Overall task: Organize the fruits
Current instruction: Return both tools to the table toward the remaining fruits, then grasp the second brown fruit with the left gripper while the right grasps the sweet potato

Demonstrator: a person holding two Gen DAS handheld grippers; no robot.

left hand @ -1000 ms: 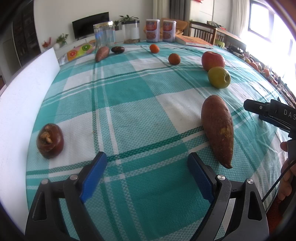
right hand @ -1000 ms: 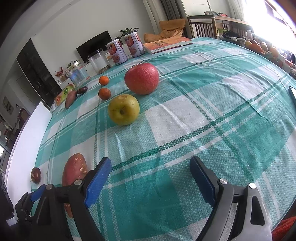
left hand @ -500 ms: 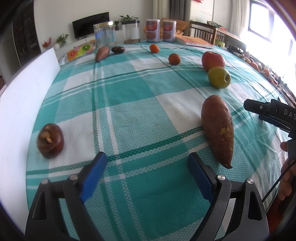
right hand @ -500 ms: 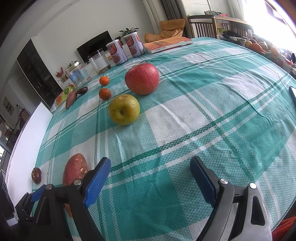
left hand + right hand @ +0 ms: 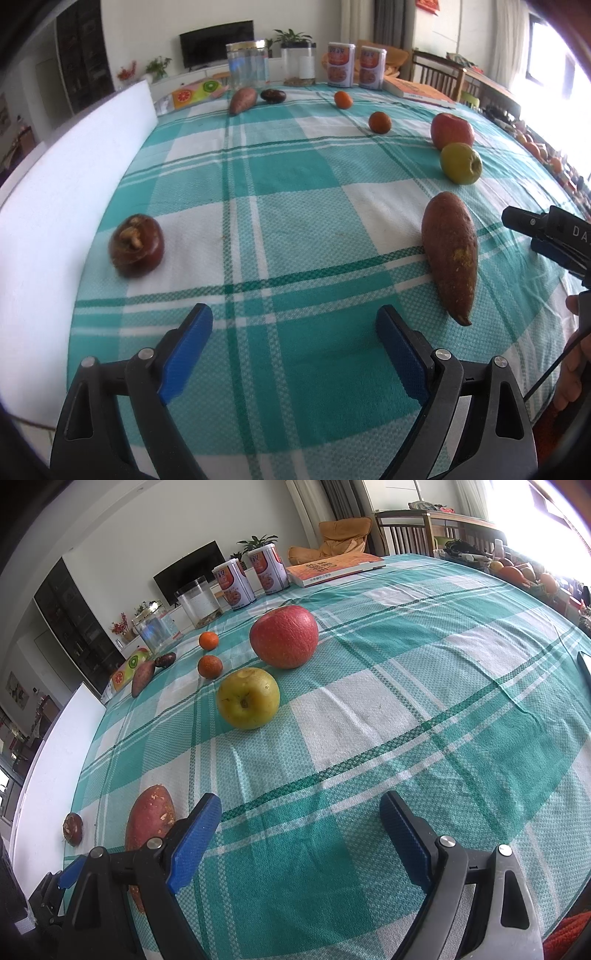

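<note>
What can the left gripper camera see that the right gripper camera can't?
Only the left wrist view shows a bare hand at its right edge, holding the right gripper's handle.

Only the right wrist view shows a dark flat thing on the cloth at its right edge, cut off.

Both show the checked tablecloth, the red apple, the yellow-green apple, two small oranges, the near sweet potato, the far sweet potato, the round dark brown fruit, two cans and the book. Each view shows its own gripper open and empty.
</note>
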